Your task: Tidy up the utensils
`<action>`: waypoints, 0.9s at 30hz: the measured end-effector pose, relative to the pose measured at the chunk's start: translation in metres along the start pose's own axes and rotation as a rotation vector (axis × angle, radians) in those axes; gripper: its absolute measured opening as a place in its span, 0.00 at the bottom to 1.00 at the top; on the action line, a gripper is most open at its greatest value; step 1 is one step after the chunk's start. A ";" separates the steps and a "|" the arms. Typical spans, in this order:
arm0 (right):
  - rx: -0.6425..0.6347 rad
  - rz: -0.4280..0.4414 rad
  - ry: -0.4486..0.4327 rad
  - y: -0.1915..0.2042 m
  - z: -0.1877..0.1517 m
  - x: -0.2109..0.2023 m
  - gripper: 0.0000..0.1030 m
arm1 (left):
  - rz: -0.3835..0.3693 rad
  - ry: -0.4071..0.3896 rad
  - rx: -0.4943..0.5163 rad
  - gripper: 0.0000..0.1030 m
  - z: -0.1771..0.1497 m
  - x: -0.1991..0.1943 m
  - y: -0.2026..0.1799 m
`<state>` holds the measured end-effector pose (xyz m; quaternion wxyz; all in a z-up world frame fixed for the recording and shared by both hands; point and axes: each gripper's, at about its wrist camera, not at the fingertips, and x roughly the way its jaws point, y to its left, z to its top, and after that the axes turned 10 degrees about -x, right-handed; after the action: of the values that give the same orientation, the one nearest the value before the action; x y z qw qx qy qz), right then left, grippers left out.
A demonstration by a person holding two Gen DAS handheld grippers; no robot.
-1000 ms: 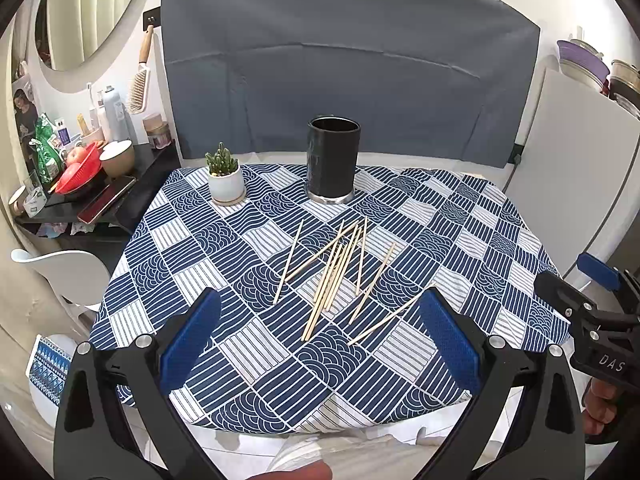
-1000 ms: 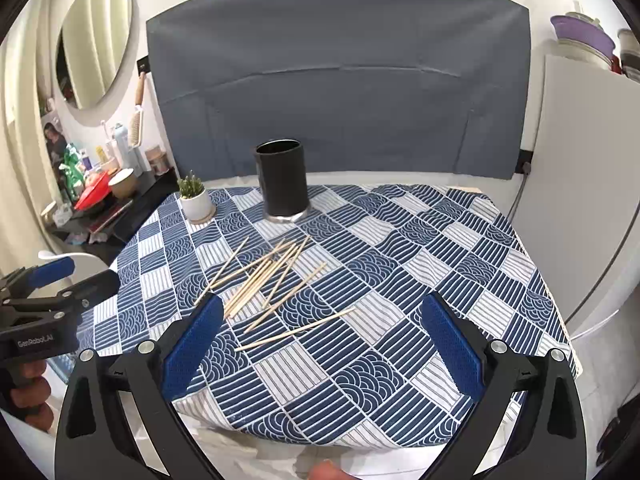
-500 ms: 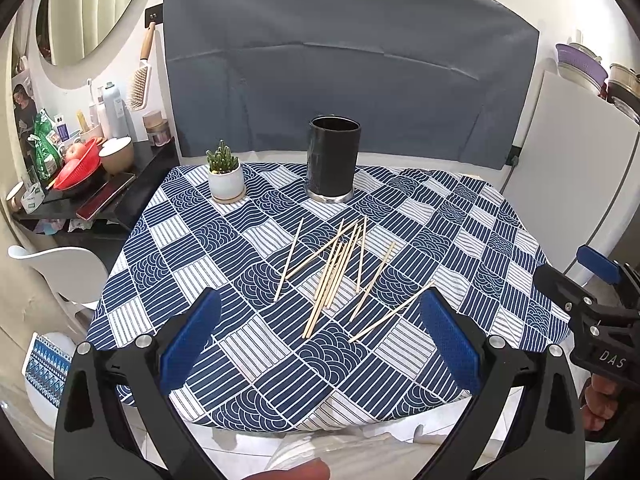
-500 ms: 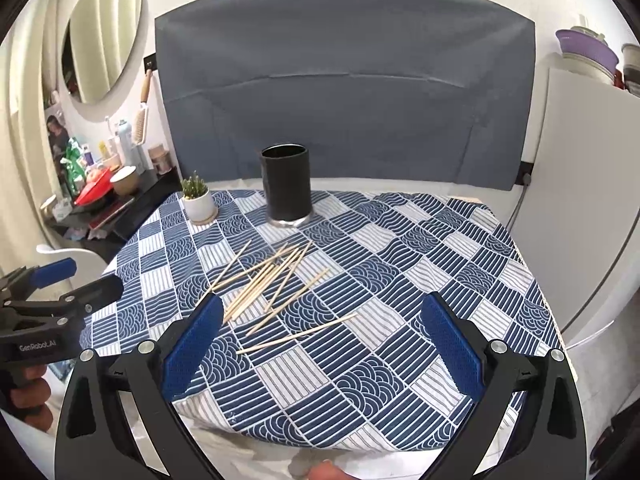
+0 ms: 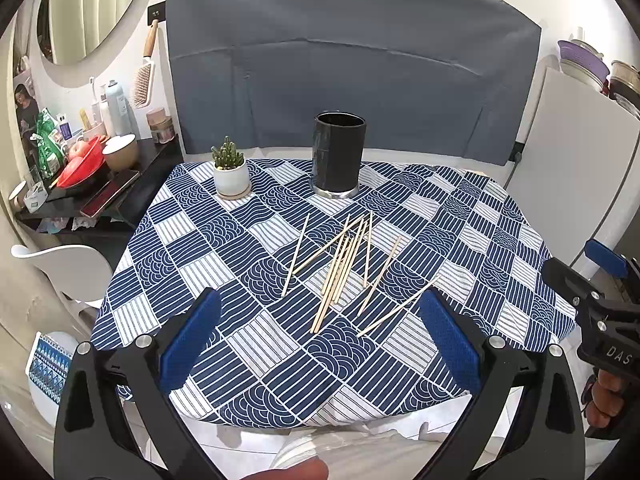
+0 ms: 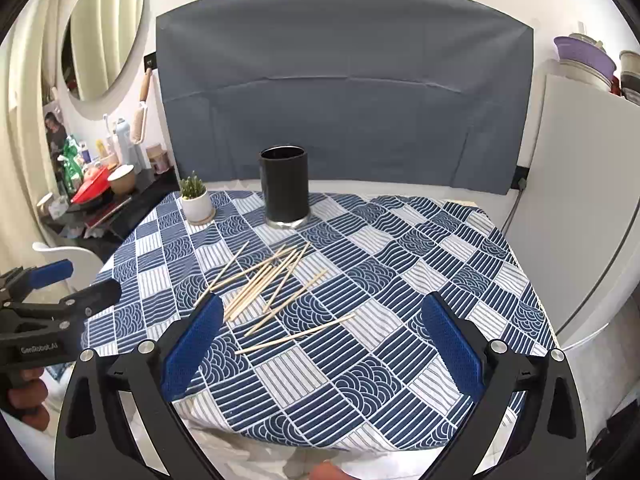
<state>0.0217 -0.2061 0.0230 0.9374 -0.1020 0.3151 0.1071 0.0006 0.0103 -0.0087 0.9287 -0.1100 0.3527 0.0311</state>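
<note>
Nothing of the organizing is seen to be done yet. A scatter of wooden chopsticks [image 5: 344, 268] lies flat on the counter [image 5: 208, 240], which is covered by a blue-and-white patterned cloth. Most of the sticks are bunched loosely at mid-counter, several crossing or touching one another; one lies apart on the left of the bunch, and two more lie apart on the near right, the nearest of these [image 6: 296, 334] being closest to the counter's front edge. The black cylindrical holder [image 5: 339, 156] stands upright behind the sticks, near the back of the counter, and no stick is seen rising from its rim; its inside cannot be seen from either view. A small potted plant [image 5: 230, 170] stands to the left of the holder, apart from it.

The left gripper [image 5: 320, 340] is held above the near edge of the counter with its blue pads spread wide and nothing between them. The right gripper [image 6: 320, 340] is held likewise, its jaws spread wide and empty, above the near right part of the counter. Neither is touching a stick.

It is judged that the whole job remains: each stick is to be picked up, or the sticks gathered, and stood in the holder. The thin sticks lying flat on cloth are expected to be awkward to pinch, and the crossing ones may be disturbed when a neighbour is lifted.
</note>
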 end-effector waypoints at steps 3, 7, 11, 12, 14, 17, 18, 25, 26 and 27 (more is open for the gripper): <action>-0.002 -0.002 0.004 0.000 0.000 -0.001 0.93 | -0.005 -0.002 0.005 0.94 0.001 0.000 -0.001; -0.003 -0.009 0.005 0.000 0.000 -0.001 0.93 | -0.010 0.000 0.009 0.94 0.000 0.001 -0.002; -0.009 -0.007 0.011 0.001 0.000 0.000 0.93 | -0.012 0.006 0.005 0.94 -0.001 0.003 -0.001; -0.010 -0.007 0.012 0.001 0.000 0.001 0.93 | -0.012 0.008 0.004 0.94 0.000 0.003 -0.001; -0.011 -0.006 0.015 0.001 0.000 0.002 0.93 | -0.014 0.010 0.004 0.94 0.000 0.004 -0.001; -0.010 -0.006 0.017 0.001 0.001 0.004 0.93 | -0.015 0.015 0.007 0.94 0.001 0.006 -0.002; -0.010 -0.006 0.017 0.001 0.001 0.004 0.93 | -0.018 0.018 0.008 0.94 0.001 0.007 -0.002; -0.012 -0.005 0.024 0.002 0.002 0.009 0.93 | -0.010 0.030 0.012 0.94 0.004 0.014 -0.003; -0.013 -0.004 0.025 0.002 0.003 0.010 0.93 | -0.011 0.033 0.013 0.94 0.004 0.016 -0.003; -0.013 -0.004 0.027 0.003 0.004 0.012 0.93 | -0.011 0.035 0.013 0.94 0.004 0.017 -0.002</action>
<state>0.0320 -0.2009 0.0184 0.9326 -0.1104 0.3269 0.1060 0.0162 0.0086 -0.0163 0.9232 -0.1063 0.3687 0.0219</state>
